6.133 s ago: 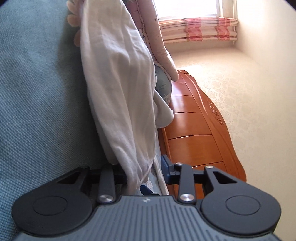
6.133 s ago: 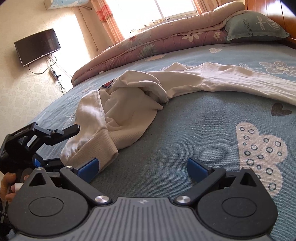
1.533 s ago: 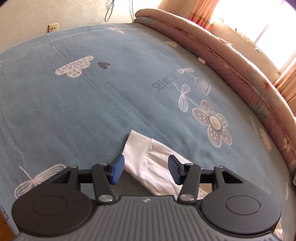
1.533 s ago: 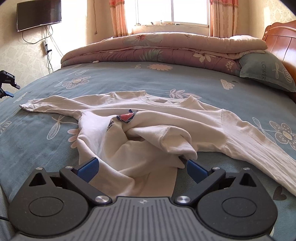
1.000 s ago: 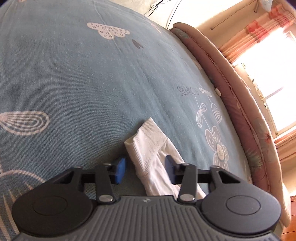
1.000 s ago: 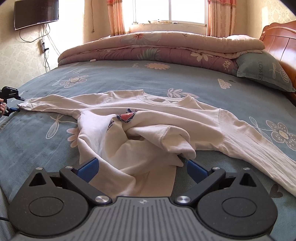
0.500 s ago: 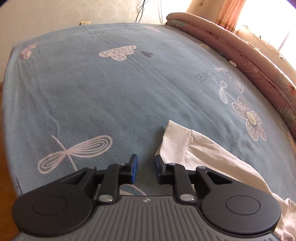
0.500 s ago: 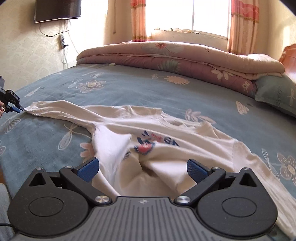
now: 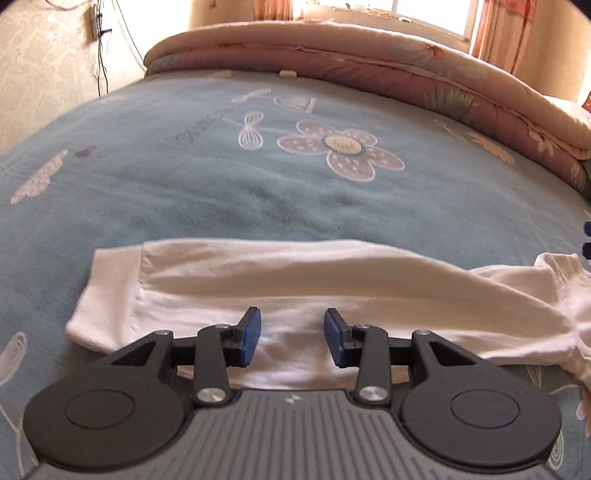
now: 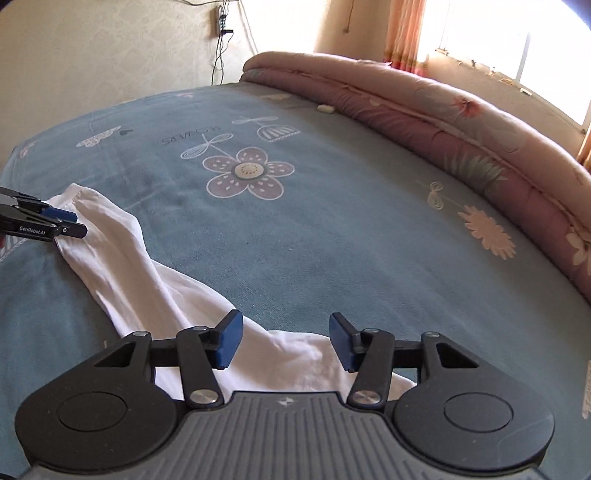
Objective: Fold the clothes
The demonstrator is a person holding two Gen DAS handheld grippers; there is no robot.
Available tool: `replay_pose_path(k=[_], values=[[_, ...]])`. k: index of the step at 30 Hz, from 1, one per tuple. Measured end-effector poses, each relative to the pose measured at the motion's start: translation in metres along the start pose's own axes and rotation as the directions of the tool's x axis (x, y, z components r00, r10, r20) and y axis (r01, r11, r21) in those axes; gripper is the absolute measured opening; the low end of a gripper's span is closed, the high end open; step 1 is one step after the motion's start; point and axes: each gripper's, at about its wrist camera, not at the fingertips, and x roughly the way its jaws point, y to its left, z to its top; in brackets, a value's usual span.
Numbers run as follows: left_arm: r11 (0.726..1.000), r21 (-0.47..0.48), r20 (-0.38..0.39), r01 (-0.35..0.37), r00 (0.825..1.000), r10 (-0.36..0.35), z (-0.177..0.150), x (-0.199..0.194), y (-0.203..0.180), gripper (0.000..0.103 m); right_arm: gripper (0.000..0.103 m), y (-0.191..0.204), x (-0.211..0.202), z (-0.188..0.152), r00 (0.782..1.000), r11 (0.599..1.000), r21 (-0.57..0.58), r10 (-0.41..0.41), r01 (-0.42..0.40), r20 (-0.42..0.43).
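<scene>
A white long-sleeved cotton shirt [image 9: 280, 280] lies on the bed, on a blue-grey bedsheet printed with flowers and butterflies [image 9: 258, 192]. From the left wrist view, one sleeve stretches flat across the picture from 9 o'clock to 3 o'clock, with its ribbed cuff [image 9: 110, 295] at the 9 o'clock end and the bunched body of the shirt at the 3 o'clock edge.

The left gripper [image 9: 291, 338] hangs over the middle of this sleeve. Its blue-padded fingers [image 9: 249, 336] stand at a narrow gap and are opening; the white cloth shows between and under them, but the pads do not press on it.

From the right wrist view, the same sleeve [image 10: 122, 258] runs from 9 o'clock down to 6 o'clock. The right gripper [image 10: 282, 341] is over the part where the sleeve meets the shirt body. Its fingers [image 10: 229, 343] stand at a middle gap and are closing; cloth lies below the gap, and I cannot see the pads touching it. In this view the left gripper [image 10: 64, 221] appears at 9 o'clock, just at the cuff end of the sleeve.

At 12 to 2 o'clock, along the far side of the bed, lies a long rolled pink quilt with flower pattern [image 9: 406, 77]. Behind it there is a bright window with orange-pink curtains [image 10: 406, 33], and black cables [image 10: 218, 55] hang on the pale wall at 11 o'clock.
</scene>
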Motion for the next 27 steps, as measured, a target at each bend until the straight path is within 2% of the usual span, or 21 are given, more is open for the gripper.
replay_pose_path(k=[3,7,10,14,15,16,18,20,23,25,26,27], values=[[1.000,0.021,0.023,0.009,1.000,-0.010,-0.009,-0.002,0.001,0.039,0.058,0.007,0.038,0.000,0.999,0.999,-0.041,0.022,-0.023,-0.024],[0.999,0.032,0.020,0.023,1.000,-0.024,-0.014,-0.006,0.004,0.040,0.058,0.018,0.068,-0.007,0.999,0.994,-0.109,0.023,-0.027,-0.041],[0.999,0.032,0.032,0.033,0.999,-0.034,-0.017,-0.008,0.006,0.041,0.058,0.023,0.080,-0.016,0.997,0.989,-0.148,0.019,-0.029,-0.073],[0.998,0.046,0.052,0.036,0.998,-0.039,-0.021,-0.009,0.006,0.042,0.058,0.028,0.076,-0.028,0.998,0.980,-0.194,0.031,-0.042,-0.058],[0.998,0.048,0.054,0.037,0.998,-0.040,-0.021,-0.009,0.006,0.042,0.054,0.026,0.076,-0.027,0.997,0.981,-0.187,0.040,-0.052,-0.067],[0.998,0.046,0.055,0.040,0.998,-0.042,-0.020,-0.008,0.006,0.042,0.039,0.026,0.077,-0.025,0.995,0.982,-0.174,0.057,-0.070,-0.079],[0.998,0.039,0.052,0.047,0.997,-0.049,-0.020,-0.010,0.007,0.042,0.008,0.033,0.076,-0.021,0.997,0.978,-0.203,0.027,-0.042,-0.076],[0.997,0.040,0.045,0.065,0.997,-0.066,-0.016,-0.013,0.008,0.043,0.008,0.031,0.080,-0.014,0.998,0.983,-0.182,-0.026,0.017,-0.051],[0.995,0.022,0.103,0.095,0.990,-0.097,-0.014,-0.019,0.012,0.044,0.012,0.019,0.086,-0.005,0.996,0.993,-0.081,-0.090,0.088,-0.028],[0.996,0.004,0.062,0.085,0.994,-0.085,-0.013,-0.013,0.017,0.045,0.023,0.014,0.089,0.000,0.991,0.991,-0.021,-0.130,0.130,-0.015],[0.996,0.011,0.048,0.093,0.994,-0.094,-0.015,-0.011,0.020,0.046,0.024,0.014,0.086,0.002,0.992,0.992,-0.001,-0.129,0.129,-0.001],[0.995,0.013,0.034,0.101,0.994,-0.101,-0.017,-0.011,0.022,0.048,0.030,0.016,0.080,0.004,0.993,0.993,0.010,-0.114,0.114,0.019]])
